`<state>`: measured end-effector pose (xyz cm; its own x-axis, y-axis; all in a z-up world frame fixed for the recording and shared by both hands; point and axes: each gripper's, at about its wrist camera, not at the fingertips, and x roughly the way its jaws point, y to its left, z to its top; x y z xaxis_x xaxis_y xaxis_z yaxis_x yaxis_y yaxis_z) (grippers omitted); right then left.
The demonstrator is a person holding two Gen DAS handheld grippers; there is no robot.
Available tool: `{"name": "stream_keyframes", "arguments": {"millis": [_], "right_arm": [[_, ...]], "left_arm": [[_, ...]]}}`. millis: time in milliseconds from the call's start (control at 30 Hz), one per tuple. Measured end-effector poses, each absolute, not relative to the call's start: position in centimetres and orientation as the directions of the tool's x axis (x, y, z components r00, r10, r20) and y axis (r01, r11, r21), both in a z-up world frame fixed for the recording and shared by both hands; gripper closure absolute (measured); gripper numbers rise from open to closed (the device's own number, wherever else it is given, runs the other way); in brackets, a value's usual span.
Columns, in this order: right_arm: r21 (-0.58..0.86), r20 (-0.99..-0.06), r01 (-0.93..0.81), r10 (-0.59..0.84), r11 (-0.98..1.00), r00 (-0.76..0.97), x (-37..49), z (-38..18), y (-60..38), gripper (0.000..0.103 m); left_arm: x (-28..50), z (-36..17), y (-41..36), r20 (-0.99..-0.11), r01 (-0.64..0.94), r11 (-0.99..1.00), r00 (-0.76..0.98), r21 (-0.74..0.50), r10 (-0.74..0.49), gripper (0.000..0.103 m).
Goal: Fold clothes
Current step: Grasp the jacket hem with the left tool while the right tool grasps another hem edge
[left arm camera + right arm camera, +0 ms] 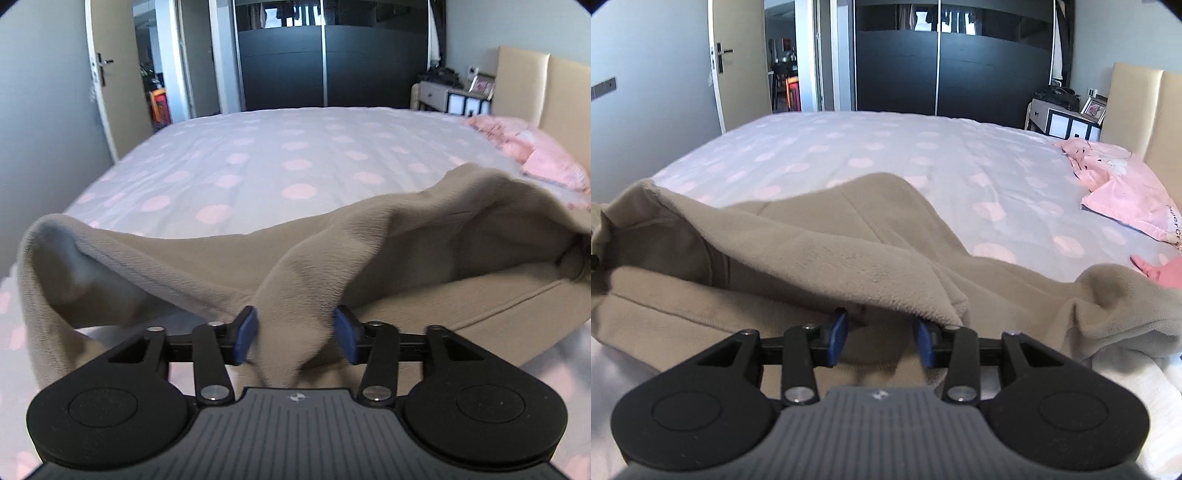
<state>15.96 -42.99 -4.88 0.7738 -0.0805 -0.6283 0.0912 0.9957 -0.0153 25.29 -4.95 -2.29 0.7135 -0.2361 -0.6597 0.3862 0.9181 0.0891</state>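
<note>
Fleece garment [369,236], beige/taupe, is lying across the near edge of the bed [258,155], partly lifted and bunched. In the left wrist view a raised fold of it is running down betw. the blue pads [246,334] of the left gripper [295,334]; jaws are sitting partway closed w/ cloth touching both pads, so it is pinching that fold. To the right of the fold the fabric is gaping open like a pocket or hood; to the left a loose flap is hanging over the bed edge.

In the right wrist view the same garment [849,251] is draping over the right gripper [881,338]; a thick hem is covering the tips of the blue pads [837,336], more fleece is filling the gap betw. them. Jaws are partway closed on that cloth, gripping it.

Bedsheet is pale lilac w/ pink dots. Pink pillow [1123,192] is resting at the far right by the beige headboard [1134,103]. Dark sliding wardrobe [953,66] is standing beyond the bed, w/ an open door [738,66] at left and a small side table [1060,114] at right.
</note>
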Motion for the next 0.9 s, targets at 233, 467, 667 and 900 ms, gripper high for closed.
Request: {"name": "stream_keyframes", "arguments": {"millis": [233, 467, 667, 900], "right_arm": [[-0.063, -0.629, 0.067, -0.091, 0.996, 0.772, 15.8, -4.6, -42.2, 0.047], [-0.202, -0.611, 0.029, -0.149, 0.979, 0.777, 15.1, -4.4, -41.4, 0.044], [-0.198, -0.564, 0.076, -0.176, 0.977, 0.807, 13.7, -3.1, -41.3, 0.043], [-0.185, -0.559, 0.132, -0.214, 0.974, 0.801, 13.5, -3.1, -41.7, 0.033]], "left_arm": [[23.4, -3.0, -7.0, -0.670, 0.425, 0.878, 0.720, 0.219, -0.181, 0.044], [23.4, -3.9, -7.3, -0.692, 0.397, 0.884, 0.710, 0.245, -0.127, 0.045], [24.0, -2.9, -5.7, -0.690, 0.340, 0.928, 0.709, 0.154, -0.145, 0.052], [23.8, -3.1, -5.9, -0.676, 0.356, 0.916, 0.722, 0.183, -0.145, 0.048]]}}
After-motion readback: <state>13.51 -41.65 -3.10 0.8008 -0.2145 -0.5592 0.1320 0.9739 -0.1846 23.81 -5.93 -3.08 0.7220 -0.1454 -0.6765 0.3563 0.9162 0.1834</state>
